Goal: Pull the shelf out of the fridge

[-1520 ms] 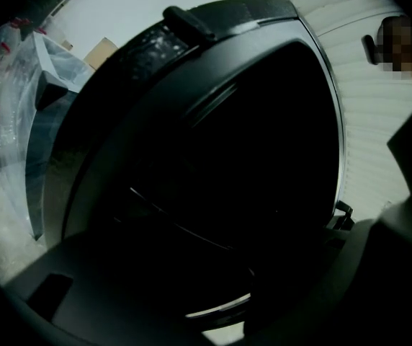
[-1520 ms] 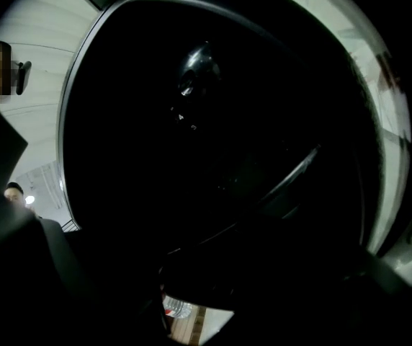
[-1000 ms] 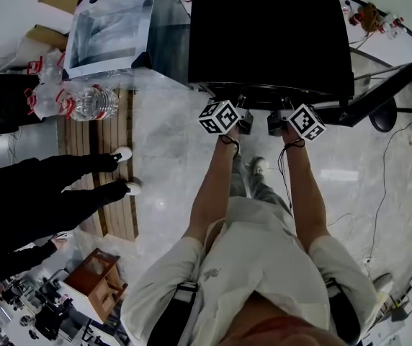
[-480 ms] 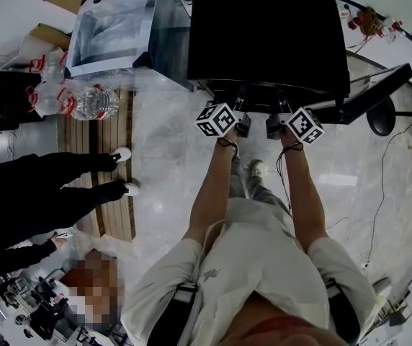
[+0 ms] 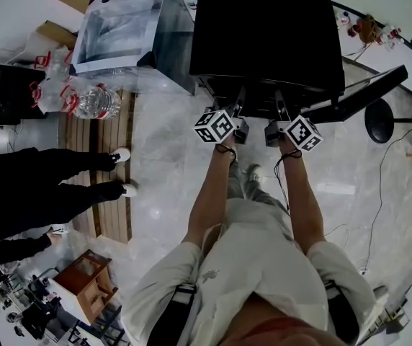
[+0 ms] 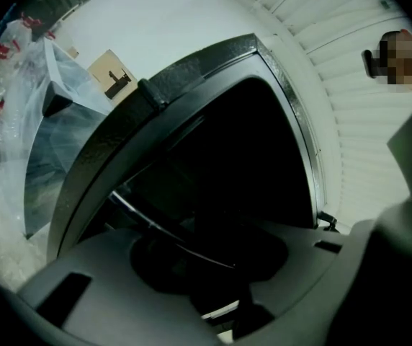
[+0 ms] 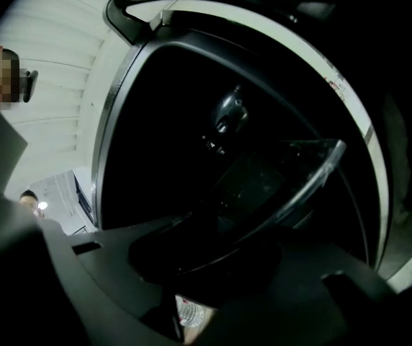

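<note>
Two grippers pinch the shelf (image 7: 287, 175), a clear pane whose front edge runs across the mouth of the fridge (image 5: 263, 27). The rest of it reaches back into the dark inside. In the right gripper view its rounded corner catches light near the white seal of the opening. In the left gripper view only a thin bright line of its edge (image 6: 164, 231) shows, slanting down into the jaws. The left gripper (image 5: 240, 130) has its jaws pressed together on that edge, and the right gripper (image 5: 272, 132) is clamped on the same edge just beside it. Both are held out level on bare arms in front of the fridge. The door (image 5: 357, 96) stands open at the right of the black cabinet, with a round stand base (image 5: 382, 121) on the pale floor behind it. Left of the fridge sits a clear box (image 5: 116, 27), and near it lie water bottles (image 5: 91, 103) wrapped in plastic at the end of a wooden pallet (image 5: 109, 186). A bystander in black stands on the pallet in white shoes (image 5: 123, 153). A small wooden crate (image 5: 87, 276) sits at the lower left.
</note>
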Demonstrator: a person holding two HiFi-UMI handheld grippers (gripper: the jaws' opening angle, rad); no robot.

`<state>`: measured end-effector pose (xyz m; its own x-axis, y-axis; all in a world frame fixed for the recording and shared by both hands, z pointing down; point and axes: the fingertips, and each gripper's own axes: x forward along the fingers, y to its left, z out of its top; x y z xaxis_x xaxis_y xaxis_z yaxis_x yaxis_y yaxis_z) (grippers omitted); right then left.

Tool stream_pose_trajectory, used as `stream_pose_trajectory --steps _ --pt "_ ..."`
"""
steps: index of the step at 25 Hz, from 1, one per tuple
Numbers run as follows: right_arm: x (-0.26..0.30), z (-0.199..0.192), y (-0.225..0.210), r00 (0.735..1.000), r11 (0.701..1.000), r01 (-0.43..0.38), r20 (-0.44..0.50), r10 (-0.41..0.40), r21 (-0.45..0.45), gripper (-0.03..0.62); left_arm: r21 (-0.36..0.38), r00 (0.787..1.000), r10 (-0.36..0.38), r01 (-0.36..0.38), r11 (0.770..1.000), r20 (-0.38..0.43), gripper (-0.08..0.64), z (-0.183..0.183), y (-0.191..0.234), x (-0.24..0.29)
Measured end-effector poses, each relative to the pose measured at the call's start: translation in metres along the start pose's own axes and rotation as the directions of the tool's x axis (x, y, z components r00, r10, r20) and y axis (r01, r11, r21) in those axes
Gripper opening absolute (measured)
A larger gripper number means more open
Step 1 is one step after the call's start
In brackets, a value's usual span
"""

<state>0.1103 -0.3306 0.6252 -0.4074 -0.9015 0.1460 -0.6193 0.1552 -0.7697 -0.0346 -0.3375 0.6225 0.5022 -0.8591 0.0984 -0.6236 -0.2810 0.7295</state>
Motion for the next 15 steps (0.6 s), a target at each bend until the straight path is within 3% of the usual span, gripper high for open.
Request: stream_pose_trajectory --steps 15 --pt "-0.040 -0.009 0.020 0.999 0.999 -0.036 -0.026 0.035 -0.007 0.103 0.002 1.000 -0.006 0.006 1.000 0.009 0.130 -0.009 -0.022 -0.039"
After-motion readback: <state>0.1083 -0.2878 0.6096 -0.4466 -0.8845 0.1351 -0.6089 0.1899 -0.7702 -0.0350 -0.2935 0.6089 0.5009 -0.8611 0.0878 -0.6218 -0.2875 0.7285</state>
